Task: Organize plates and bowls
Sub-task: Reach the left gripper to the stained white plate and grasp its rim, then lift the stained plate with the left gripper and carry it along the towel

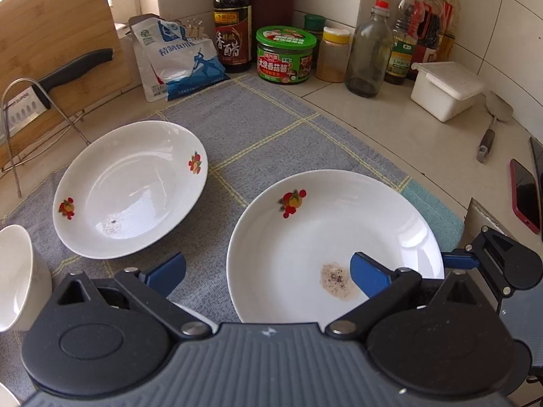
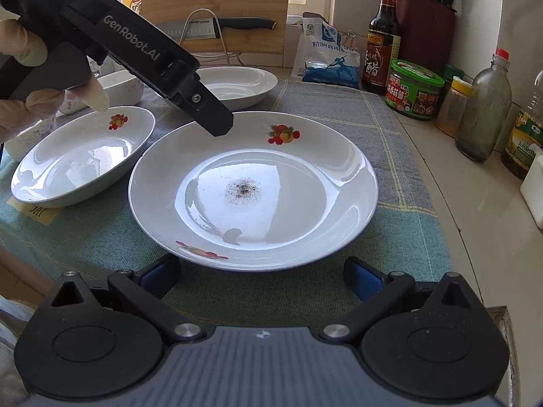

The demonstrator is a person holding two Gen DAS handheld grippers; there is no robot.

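Blue-padded jaws of the left gripper (image 1: pixel 268 278) stand spread wide and hold nothing; one finger hangs over the near inside of the soiled plate (image 1: pixel 334 244), the other over the grey cloth (image 1: pixel 271 125) beside it. The right gripper (image 2: pixel 263 278), equally spread and empty, sits just short of that plate's near rim. A second plate (image 1: pixel 130 188) lies on the cloth nearby, apart.

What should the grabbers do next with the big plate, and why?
Probably slide the right gripper forward so its open fingers straddle the near rim of the big plate, then close. The rim sits just ahead of it, nothing is held, and the left gripper hovers open over the same plate.
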